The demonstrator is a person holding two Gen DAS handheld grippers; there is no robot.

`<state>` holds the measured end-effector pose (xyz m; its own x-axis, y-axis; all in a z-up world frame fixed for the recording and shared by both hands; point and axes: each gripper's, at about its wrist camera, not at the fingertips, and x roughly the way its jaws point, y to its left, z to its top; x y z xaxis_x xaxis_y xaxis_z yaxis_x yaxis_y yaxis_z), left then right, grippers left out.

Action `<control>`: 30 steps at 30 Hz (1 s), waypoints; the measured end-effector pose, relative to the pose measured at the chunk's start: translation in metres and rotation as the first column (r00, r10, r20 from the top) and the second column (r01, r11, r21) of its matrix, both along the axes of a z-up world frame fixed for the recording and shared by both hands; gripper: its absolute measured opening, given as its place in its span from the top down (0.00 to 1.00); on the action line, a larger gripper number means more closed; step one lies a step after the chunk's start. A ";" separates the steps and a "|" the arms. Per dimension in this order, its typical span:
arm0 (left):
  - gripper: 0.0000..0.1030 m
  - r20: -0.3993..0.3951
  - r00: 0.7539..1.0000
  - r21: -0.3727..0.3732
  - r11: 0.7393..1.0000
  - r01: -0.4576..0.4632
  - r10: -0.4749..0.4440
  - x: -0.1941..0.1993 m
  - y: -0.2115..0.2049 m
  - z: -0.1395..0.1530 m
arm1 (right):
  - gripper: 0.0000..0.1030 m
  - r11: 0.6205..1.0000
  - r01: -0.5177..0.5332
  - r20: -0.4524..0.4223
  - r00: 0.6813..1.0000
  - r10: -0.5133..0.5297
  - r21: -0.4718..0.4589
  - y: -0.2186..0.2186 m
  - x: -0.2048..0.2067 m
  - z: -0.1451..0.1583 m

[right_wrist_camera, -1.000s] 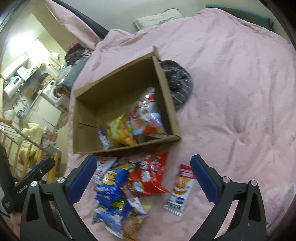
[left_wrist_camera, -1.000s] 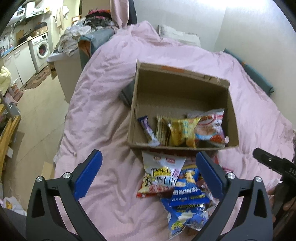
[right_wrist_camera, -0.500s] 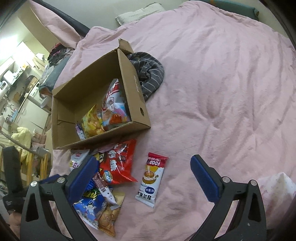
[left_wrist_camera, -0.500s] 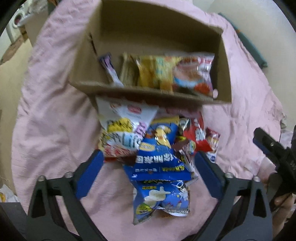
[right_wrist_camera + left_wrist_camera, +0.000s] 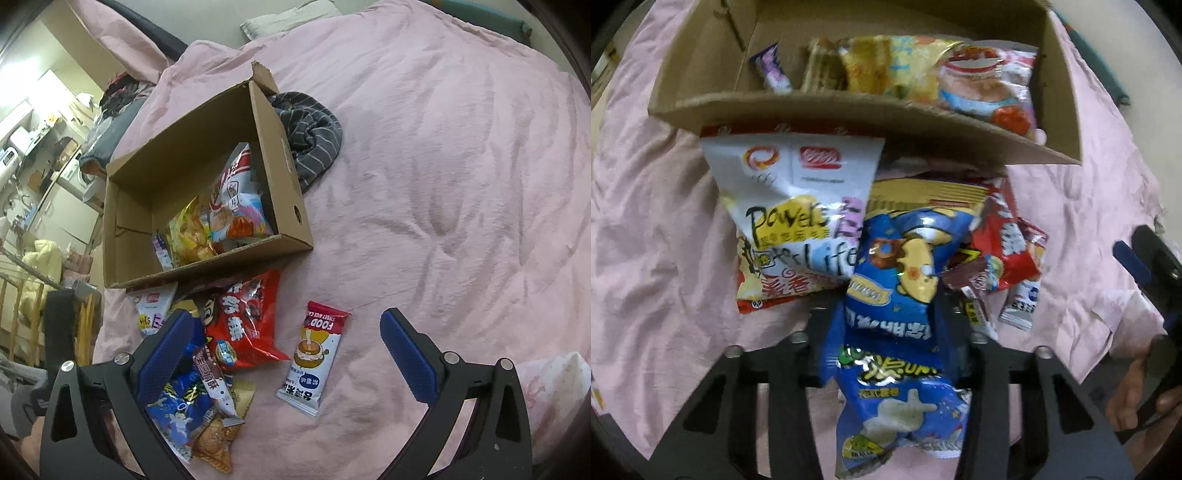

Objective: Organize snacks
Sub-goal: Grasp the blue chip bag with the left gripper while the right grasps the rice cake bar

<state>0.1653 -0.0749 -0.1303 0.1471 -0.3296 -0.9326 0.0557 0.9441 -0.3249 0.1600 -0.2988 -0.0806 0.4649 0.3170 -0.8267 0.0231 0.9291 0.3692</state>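
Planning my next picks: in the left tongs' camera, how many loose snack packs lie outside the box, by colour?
White bag: 1
Blue bags: 2
Red bag: 1
Brown bar: 1
Red-and-white pack: 1
Total: 6 showing; the pile may hide more.

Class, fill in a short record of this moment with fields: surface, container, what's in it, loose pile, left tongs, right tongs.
surface: pink bedcover
container: cardboard box, open-topped
contents: several snack packets, standing along its near wall
loose pile: packets on the cover in front of the box
left tongs: closing around a blue snack bag
right tongs: open, empty, above a red-and-white cake packet
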 end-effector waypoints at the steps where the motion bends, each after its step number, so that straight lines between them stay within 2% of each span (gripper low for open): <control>1: 0.66 0.020 1.000 0.007 1.000 0.013 -0.014 -0.003 -0.002 0.007 | 0.00 1.000 0.000 -0.001 1.000 0.000 0.000 0.000 -0.001 0.000; 4: 0.67 0.072 0.997 0.015 1.000 0.025 -0.026 -0.014 -0.004 0.028 | 0.00 1.000 0.012 -0.019 1.000 -0.012 0.014 -0.006 -0.002 -0.003; 9: 0.67 0.153 0.988 0.013 0.999 0.034 -0.036 -0.029 0.004 0.063 | 0.01 0.998 0.044 -0.097 0.994 -0.040 0.040 -0.015 0.002 -0.018; 10: 0.67 0.179 0.984 0.026 0.999 0.020 -0.024 -0.033 0.008 0.072 | 0.04 0.998 0.045 -0.111 0.993 -0.040 0.038 -0.015 0.003 -0.021; 11: 0.67 0.189 0.982 0.028 1.000 0.010 -0.015 -0.033 0.016 0.076 | 0.21 0.998 0.045 -0.125 0.991 -0.041 0.032 -0.015 0.003 -0.024; 13: 0.67 0.209 0.978 0.047 0.999 -0.021 0.011 -0.034 0.024 0.081 | 0.41 0.999 0.054 -0.165 0.985 -0.052 0.005 -0.015 0.005 -0.033; 18: 0.67 0.198 0.978 0.082 0.993 -0.089 0.071 -0.027 0.045 0.071 | 0.43 0.998 0.055 -0.311 0.949 -0.053 -0.002 -0.006 0.015 -0.068; 21: 0.67 0.189 0.977 0.096 0.988 -0.120 0.101 -0.025 0.054 0.064 | 0.43 0.997 0.007 -0.328 0.944 -0.030 -0.071 0.010 0.023 -0.077; 24: 0.67 0.174 0.977 0.073 0.988 -0.135 0.121 -0.027 0.060 0.064 | 0.43 0.990 -0.047 -0.344 0.939 -0.001 -0.130 0.027 0.030 -0.086; 30: 0.67 0.191 0.970 0.067 0.984 -0.165 0.149 -0.025 0.064 0.068 | 0.43 0.962 -0.132 -0.370 0.928 0.035 -0.240 0.047 0.038 -0.101</control>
<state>0.1402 -0.0108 -0.0625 0.3631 -0.2121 -0.9073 -0.0437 0.9688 -0.2440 0.1979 -0.2518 -0.1818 0.1023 0.0962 -0.9901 0.0272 0.9947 0.0994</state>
